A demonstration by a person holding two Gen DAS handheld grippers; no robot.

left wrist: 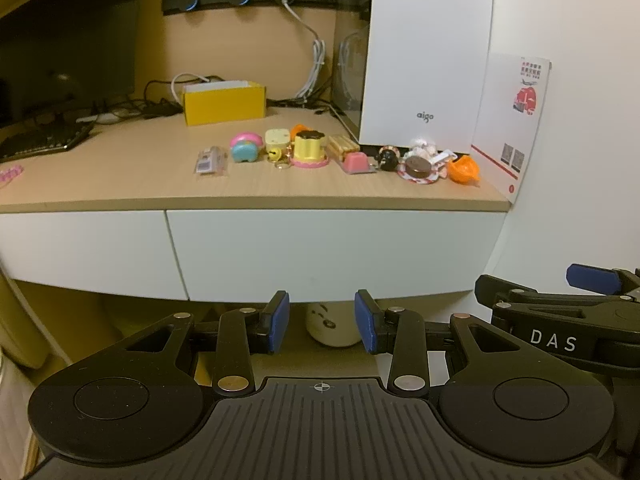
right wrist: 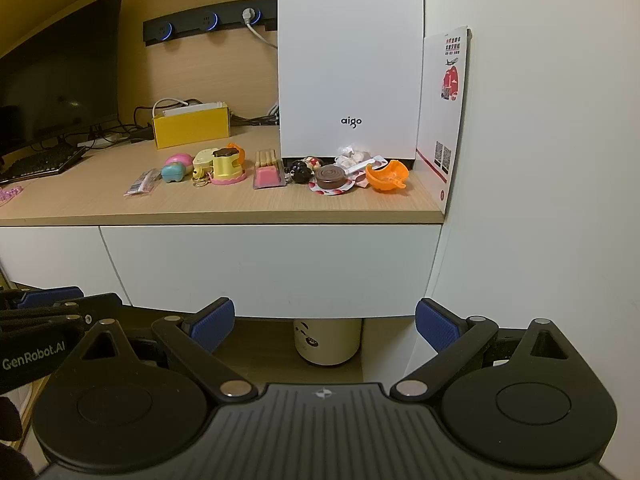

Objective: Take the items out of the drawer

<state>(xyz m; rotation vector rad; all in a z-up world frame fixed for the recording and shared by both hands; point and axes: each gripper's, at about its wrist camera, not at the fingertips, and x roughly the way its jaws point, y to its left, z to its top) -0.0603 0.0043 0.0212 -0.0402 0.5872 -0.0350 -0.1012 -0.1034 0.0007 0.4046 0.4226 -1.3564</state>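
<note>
Wooden desk [right wrist: 240,204] against white wall [right wrist: 540,160], small toys [right wrist: 224,166] in a row, white drawer [right wrist: 272,268] closed. Left gripper [left wrist: 322,322] and right gripper [right wrist: 324,324] gape, empty.

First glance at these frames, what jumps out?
A row of small colourful toys along the desktop, ending at an orange bowl by the wall. Behind them stands a tall white aigo box. Below, the white drawer is shut, with both grippers' blue fingers open and empty.

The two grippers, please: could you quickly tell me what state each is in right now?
Left gripper: open, holding nothing.
Right gripper: open, holding nothing.
</note>
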